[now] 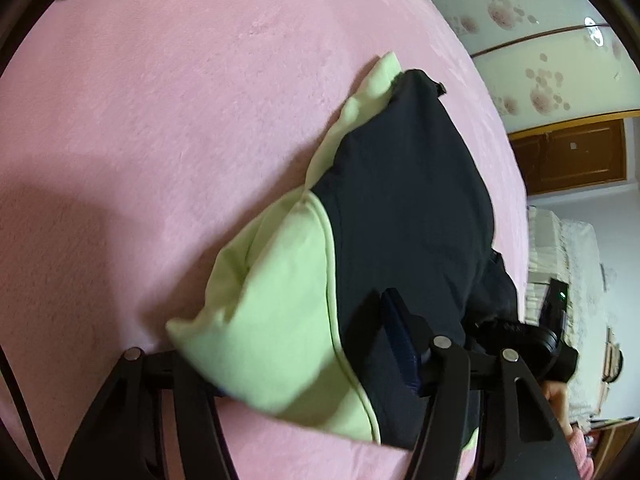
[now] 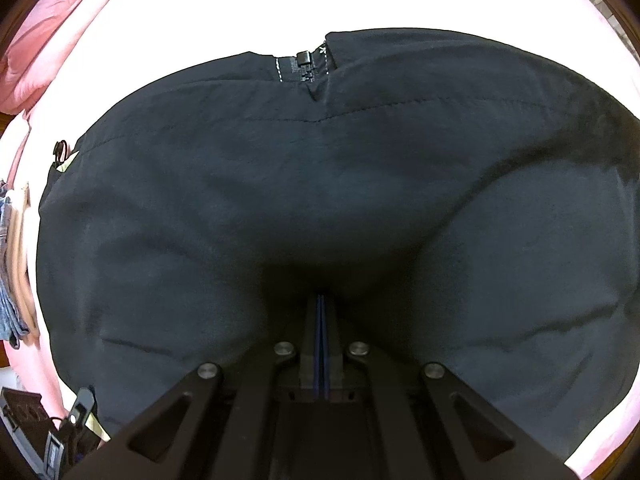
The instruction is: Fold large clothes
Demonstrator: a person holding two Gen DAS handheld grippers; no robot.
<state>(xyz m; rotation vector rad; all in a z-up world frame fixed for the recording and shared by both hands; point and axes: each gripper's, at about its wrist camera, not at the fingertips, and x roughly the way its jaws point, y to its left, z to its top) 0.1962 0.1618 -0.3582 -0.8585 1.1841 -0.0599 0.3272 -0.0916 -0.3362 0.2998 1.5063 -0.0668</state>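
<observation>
**Claws at the folded jacket**

Left claw (image 1: 304, 344) is held spread, its fingers either side of the jacket's (image 1: 400, 208) lime-green lining (image 1: 276, 308); whether the pads press cannot be told. Right claw (image 2: 322, 300) is pressed together, pushed down into the dark jacket lying bunched on the pink bed (image 1: 180, 100).

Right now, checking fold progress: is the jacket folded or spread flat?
Folded: the jacket lies as a compact bundle, green lining turned out, on the pink blanket.

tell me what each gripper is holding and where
Left gripper: straddles the jacket's green lining edge, hold unclear. Right gripper: shut, pressing the dark shell, nothing visibly pinched.
</observation>
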